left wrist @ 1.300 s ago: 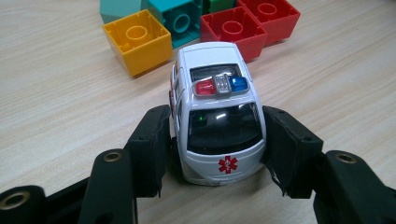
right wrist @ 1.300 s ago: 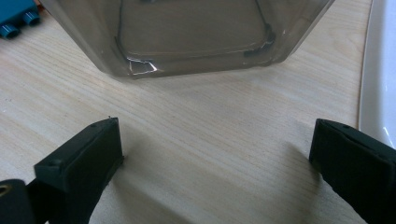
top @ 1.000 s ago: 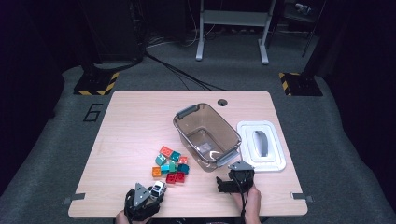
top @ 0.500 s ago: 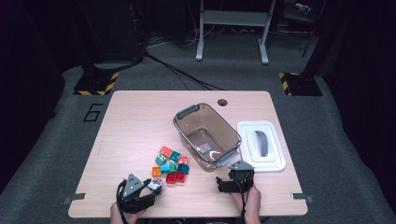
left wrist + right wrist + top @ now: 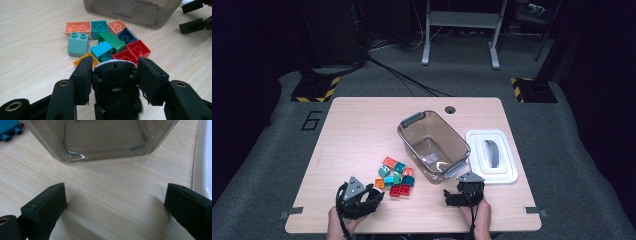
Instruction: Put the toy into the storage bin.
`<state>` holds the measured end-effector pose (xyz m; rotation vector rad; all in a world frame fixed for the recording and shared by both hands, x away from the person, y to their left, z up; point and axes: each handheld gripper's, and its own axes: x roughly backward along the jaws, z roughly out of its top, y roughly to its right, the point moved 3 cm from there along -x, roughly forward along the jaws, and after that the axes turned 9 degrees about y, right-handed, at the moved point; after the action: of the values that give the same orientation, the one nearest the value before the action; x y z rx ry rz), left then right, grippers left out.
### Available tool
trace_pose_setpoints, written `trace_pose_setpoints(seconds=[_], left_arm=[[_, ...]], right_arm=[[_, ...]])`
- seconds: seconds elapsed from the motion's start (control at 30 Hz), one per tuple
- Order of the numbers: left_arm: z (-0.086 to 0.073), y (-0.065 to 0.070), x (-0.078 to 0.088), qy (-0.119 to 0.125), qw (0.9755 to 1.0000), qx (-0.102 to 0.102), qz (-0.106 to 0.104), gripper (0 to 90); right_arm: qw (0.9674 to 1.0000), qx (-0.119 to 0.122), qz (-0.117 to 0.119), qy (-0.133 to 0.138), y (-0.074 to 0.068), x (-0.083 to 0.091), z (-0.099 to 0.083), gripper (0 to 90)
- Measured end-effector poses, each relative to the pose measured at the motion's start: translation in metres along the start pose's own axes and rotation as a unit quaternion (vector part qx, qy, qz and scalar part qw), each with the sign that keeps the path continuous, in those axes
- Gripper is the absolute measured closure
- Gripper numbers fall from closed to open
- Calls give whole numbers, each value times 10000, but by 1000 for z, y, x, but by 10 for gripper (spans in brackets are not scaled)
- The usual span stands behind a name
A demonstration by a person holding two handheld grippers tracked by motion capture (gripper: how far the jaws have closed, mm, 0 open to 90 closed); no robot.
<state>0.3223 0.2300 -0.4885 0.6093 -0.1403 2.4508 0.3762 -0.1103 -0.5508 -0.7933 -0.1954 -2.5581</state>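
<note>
Ten-odd bricks lie between toy car and bin.

Light wooden table with a round cable hole near the far edge. On it: clear plastic tub at centre, white lid flat just right of that, cluster of coloured building blocks close to the tub's left near corner.

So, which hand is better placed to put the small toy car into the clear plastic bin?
Left: the left gripper already clamps the small toy car. The right gripper is open and holds nothing, though it is nearer the clear plastic bin.
</note>
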Motion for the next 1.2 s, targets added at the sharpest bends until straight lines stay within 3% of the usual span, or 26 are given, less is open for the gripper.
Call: trace_pose_setpoints(seconds=[0.57, 1.2], left_arm=[[33, -22, -7, 60, 10000, -67, -27, 478], [81, -41, -16, 170, 9993, -337, 41, 478]], right_arm=[[10000, -3, 25, 0, 0, 0, 0, 35], [10000, -7, 60, -17, 0, 0, 0, 31]])
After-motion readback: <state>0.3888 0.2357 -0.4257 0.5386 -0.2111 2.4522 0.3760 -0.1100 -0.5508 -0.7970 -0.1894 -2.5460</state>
